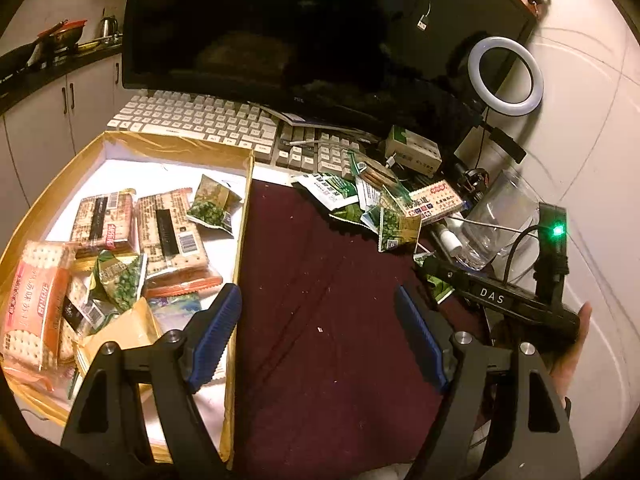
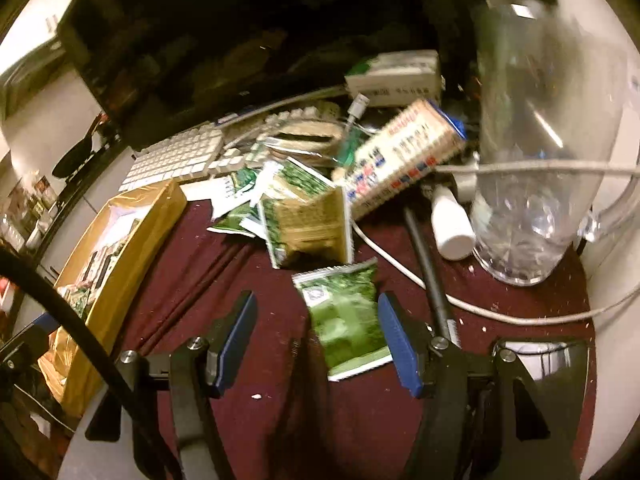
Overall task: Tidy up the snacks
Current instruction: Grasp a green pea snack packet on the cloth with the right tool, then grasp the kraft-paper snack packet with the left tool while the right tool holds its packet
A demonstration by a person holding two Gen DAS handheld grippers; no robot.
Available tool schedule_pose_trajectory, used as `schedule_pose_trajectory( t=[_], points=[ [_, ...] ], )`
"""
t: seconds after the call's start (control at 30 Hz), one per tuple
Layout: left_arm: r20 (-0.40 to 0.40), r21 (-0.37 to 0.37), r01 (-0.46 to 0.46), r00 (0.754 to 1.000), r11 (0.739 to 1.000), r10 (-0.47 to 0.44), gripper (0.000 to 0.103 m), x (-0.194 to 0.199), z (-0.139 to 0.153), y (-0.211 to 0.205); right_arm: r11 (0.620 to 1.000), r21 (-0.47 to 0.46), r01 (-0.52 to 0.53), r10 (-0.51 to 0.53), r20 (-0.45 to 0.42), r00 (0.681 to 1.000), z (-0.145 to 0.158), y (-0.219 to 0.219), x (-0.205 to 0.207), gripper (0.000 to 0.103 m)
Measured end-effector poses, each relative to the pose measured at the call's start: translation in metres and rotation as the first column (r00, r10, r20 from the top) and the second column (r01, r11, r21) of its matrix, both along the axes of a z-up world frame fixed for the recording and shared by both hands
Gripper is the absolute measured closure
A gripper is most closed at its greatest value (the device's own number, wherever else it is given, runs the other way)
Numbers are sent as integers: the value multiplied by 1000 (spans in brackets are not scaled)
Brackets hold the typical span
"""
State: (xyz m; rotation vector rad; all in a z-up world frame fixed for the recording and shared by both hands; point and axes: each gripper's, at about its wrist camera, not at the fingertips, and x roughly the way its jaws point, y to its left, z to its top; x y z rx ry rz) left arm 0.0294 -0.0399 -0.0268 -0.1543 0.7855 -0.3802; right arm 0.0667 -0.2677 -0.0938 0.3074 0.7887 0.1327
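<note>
A shallow yellow cardboard box [image 1: 244, 216] at the left holds several cracker packs [image 1: 172, 228] and green pea packets [image 1: 120, 276]. It also shows in the right wrist view [image 2: 132, 232]. A pile of loose snack packets [image 1: 376, 204] lies on the maroon cloth [image 1: 320, 312] by the keyboard. My left gripper [image 1: 320, 328] is open and empty over the cloth, beside the box's right wall. My right gripper [image 2: 316, 340] is open, with a green snack packet [image 2: 344, 320] lying on the cloth between its fingers. More packets [image 2: 308, 220] and a long cracker box [image 2: 404, 156] lie beyond it.
A white keyboard [image 1: 192, 120] and dark monitor [image 1: 300, 28] stand behind. A clear glass jug [image 2: 536, 160], a white bottle [image 2: 452, 228], white cables [image 2: 480, 304], a ring light [image 1: 506, 76] and a small carton [image 1: 412, 148] crowd the right side.
</note>
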Motion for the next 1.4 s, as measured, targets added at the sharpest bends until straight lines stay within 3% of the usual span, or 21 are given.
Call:
schedule_pose_trajectory(
  t=[0.13, 0.33, 0.47, 0.6, 0.7, 0.83, 0.93, 1.03, 1.1, 1.23, 1.4],
  points=[
    [1, 16, 3, 1000, 1000, -3, 24, 0, 0, -3, 998, -61, 24, -26, -23, 999, -6, 5, 10, 41],
    [11, 28, 21, 1000, 999, -21, 24, -1, 4, -9, 985, -147, 89, -99, -62, 993, -17, 6, 0, 60],
    [31, 75, 53, 998, 996, -55, 24, 2, 8, -25, 991, -77, 106, -110, -50, 993, -13, -2, -6, 65],
    [45, 158, 127, 990, 979, -136, 24, 11, 13, -56, 993, 14, 115, -115, 24, 993, -2, -12, -22, 66],
    [59, 283, 195, 974, 939, -220, 24, 21, 11, -89, 988, 61, 143, -148, 80, 986, 5, -25, -38, 66],
    [74, 461, 264, 940, 847, -333, 23, 37, 1, -133, 965, 144, 220, -235, 97, 967, 0, -42, -46, 66],
    [-25, 502, 352, 919, 790, -393, 23, 60, -17, -155, 946, 148, 288, -306, 119, 945, -2, -44, -49, 66],
    [-67, 529, 379, 911, 759, -407, 23, 79, -31, -171, 947, 123, 296, -312, 144, 939, 0, -38, -51, 66],
    [-58, 561, 379, 905, 736, -422, 23, 87, -35, -180, 949, 125, 291, -307, 141, 941, 0, -37, -50, 66],
    [6, 646, 340, 893, 683, -450, 23, 98, -38, -196, 933, 224, 280, -305, 82, 949, -11, -40, -47, 66],
    [-7, 735, 375, 837, 565, -547, 23, 95, -55, -214, 930, 213, 299, -320, 76, 944, -14, -40, -47, 66]
  ],
)
